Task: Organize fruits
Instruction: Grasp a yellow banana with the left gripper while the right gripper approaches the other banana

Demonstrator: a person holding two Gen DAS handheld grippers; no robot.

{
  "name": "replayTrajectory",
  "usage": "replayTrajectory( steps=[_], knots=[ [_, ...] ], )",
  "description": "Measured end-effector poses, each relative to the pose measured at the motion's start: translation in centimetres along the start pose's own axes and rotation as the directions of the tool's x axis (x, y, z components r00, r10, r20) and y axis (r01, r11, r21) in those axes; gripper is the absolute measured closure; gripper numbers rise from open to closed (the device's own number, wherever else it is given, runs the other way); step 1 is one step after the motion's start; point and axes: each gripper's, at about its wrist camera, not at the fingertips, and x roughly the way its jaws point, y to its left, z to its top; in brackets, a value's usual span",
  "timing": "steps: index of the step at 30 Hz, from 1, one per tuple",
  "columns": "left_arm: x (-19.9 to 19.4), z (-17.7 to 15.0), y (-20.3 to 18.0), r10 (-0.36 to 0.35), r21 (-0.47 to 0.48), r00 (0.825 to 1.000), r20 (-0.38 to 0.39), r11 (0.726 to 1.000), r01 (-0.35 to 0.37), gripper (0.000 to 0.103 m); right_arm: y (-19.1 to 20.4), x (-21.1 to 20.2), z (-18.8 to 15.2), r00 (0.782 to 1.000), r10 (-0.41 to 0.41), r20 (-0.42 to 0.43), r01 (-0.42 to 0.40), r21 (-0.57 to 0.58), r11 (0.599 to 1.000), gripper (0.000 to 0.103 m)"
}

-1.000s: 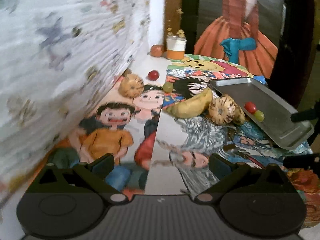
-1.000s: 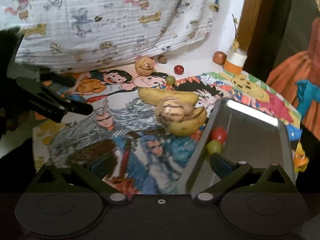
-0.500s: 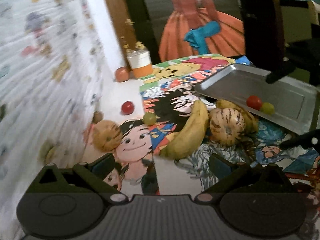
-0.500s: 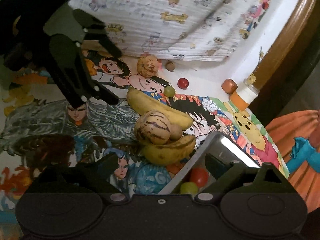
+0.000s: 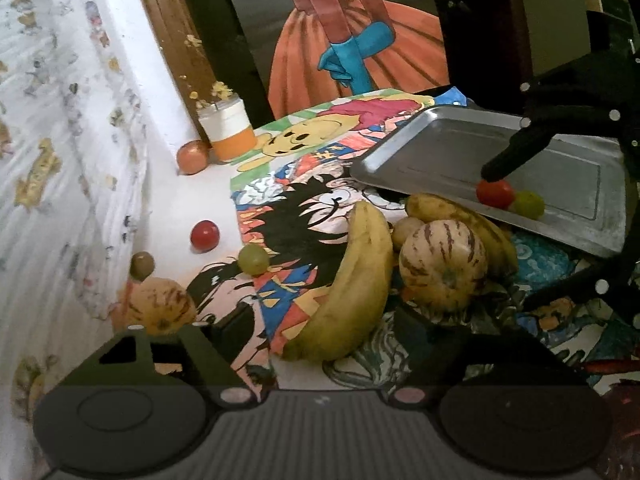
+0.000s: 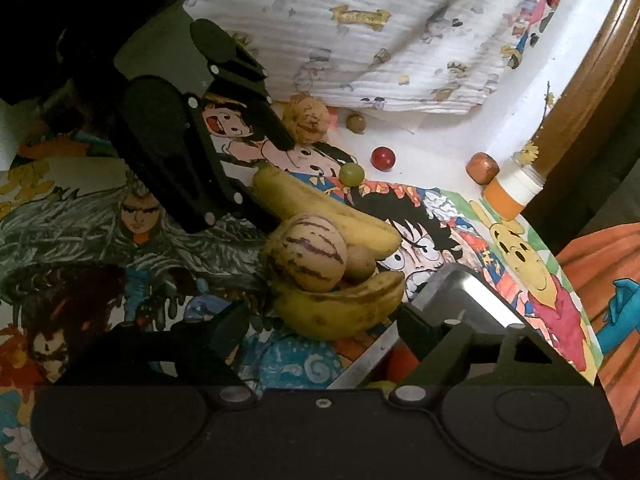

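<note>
In the left wrist view my left gripper [image 5: 320, 328] is open, its fingers either side of a banana's [image 5: 352, 280] near end. A striped melon [image 5: 442, 266] leans on a second banana [image 5: 468, 220] beside a metal tray [image 5: 440, 148] holding a red fruit [image 5: 495, 194] and a green fruit [image 5: 529, 205]. In the right wrist view my right gripper [image 6: 320, 330] is open, low before the second banana [image 6: 340, 312] and melon [image 6: 306, 258], by the tray's corner [image 6: 464, 292]. The left gripper [image 6: 260, 172] shows there too.
Loose by the patterned cloth wall: a second striped melon [image 5: 162, 304], a red fruit [image 5: 205, 235], a green grape [image 5: 253, 259], a brown ball [image 5: 142, 265]. An orange-and-white jar [image 5: 228, 130] and orange fruit [image 5: 193, 157] stand at the back corner.
My left gripper has moved forward and turned right, closing in on the banana. My right gripper has dropped lower and nearer to the second banana and the tray corner.
</note>
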Motion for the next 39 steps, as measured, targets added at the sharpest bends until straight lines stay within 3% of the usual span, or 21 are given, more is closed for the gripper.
replayTrajectory(
  steps=[5,9,13,18,21,26,32,39],
  knots=[
    [0.6,0.2,0.1,-0.044,-0.005,0.999,-0.012,0.999,0.044,0.039,0.1,0.2,0.0,1.0,-0.008,0.016,0.008,-0.001,1.0,0.031],
    [0.8,0.3,0.2,-0.069,-0.02,0.997,-0.016,0.997,0.068,0.048,0.5,0.3,-0.1,0.999,-0.03,0.017,0.03,-0.006,1.0,0.044],
    [0.9,0.4,0.2,-0.071,-0.039,0.997,-0.022,0.997,0.07,0.051,0.7,-0.1,-0.4,0.999,-0.028,0.018,0.028,0.007,1.0,0.056],
    [0.7,0.5,-0.1,-0.049,-0.069,0.998,-0.028,0.996,0.047,0.056,0.7,-0.8,-0.9,1.0,-0.028,0.01,0.028,0.017,0.999,0.062],
    [0.5,0.5,0.5,-0.065,-0.133,0.997,-0.045,0.989,0.059,0.06,0.5,-1.2,-1.2,1.0,-0.026,-0.006,0.026,0.024,0.999,0.067],
    [0.3,0.8,1.0,-0.067,-0.219,0.993,-0.102,0.975,0.043,0.061,-1.1,-2.2,-1.5,0.999,0.033,0.008,-0.034,0.12,0.992,0.063],
    [0.7,1.2,1.3,-0.082,-0.249,0.989,-0.121,0.967,0.049,0.059,-2.7,-2.0,-0.6,0.998,0.067,0.023,-0.069,0.151,0.986,0.045],
    [1.8,1.7,1.8,-0.112,-0.289,0.986,-0.124,0.955,0.072,0.059,-4.8,-1.7,-0.2,0.981,0.191,0.039,-0.195,0.259,0.946,0.044]
  ],
)
